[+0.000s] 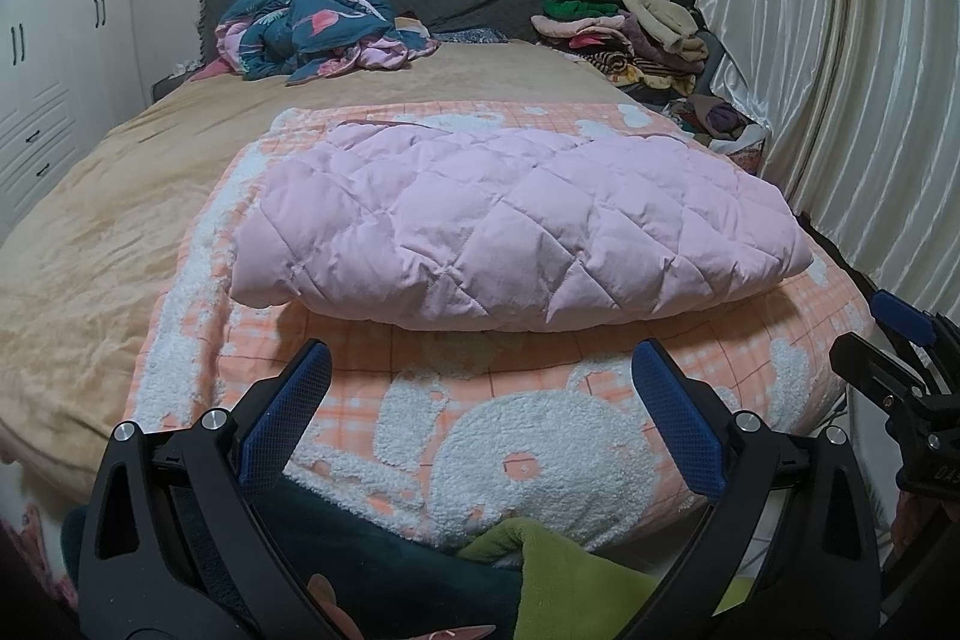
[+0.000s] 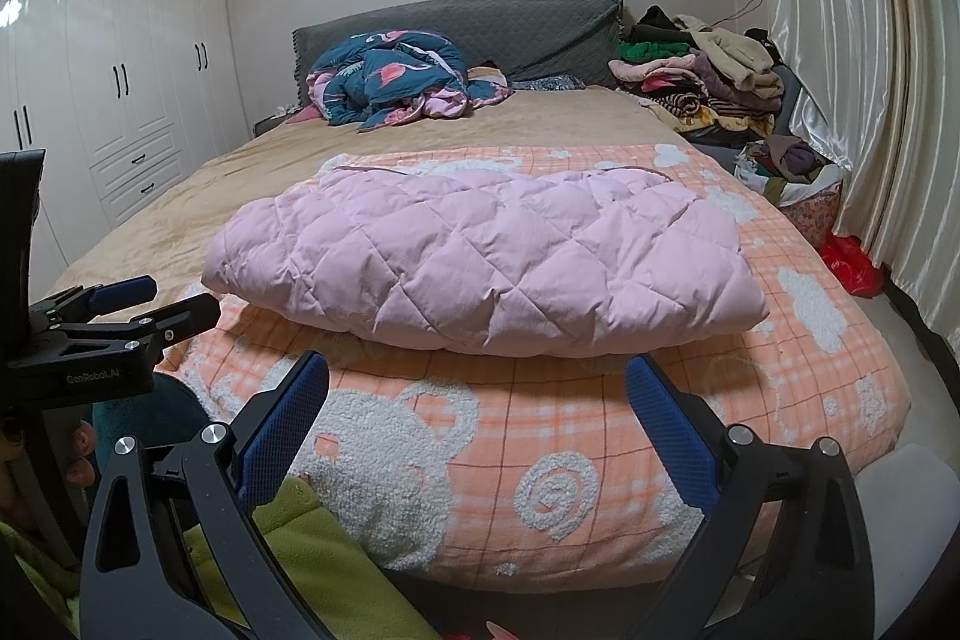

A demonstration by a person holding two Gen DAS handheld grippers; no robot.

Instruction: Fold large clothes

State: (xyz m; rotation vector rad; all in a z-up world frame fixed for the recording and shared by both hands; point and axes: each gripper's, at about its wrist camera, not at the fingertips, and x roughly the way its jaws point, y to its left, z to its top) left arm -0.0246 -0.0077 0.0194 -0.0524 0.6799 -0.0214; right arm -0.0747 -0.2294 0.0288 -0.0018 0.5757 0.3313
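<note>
**Bedroom scene: folded jacket rests on the bed**

Bedroom with white wardrobe [image 2: 120, 100] and pale curtain [image 2: 870, 100]: a folded pink jacket [image 1: 510, 226] lies on a peach blanket [image 1: 540, 436] just ahead of both tools. Left hand-held gripper [image 1: 480, 400] and right hand-held gripper [image 2: 480, 412] hover side by side, fingers spread, holding nothing. Beyond, a clothes pile [image 2: 702, 82] sits by the headboard [image 2: 480, 28].

Bare tan bed [image 2: 198, 196] lies open left of the folded pink quilted coat [image 2: 480, 262]. To the right, a clothes pile [image 2: 696, 82] and curtain [image 2: 870, 100] crowd the edge (the bundled duvet [image 2: 396, 76] blocks the headboard end).
</note>
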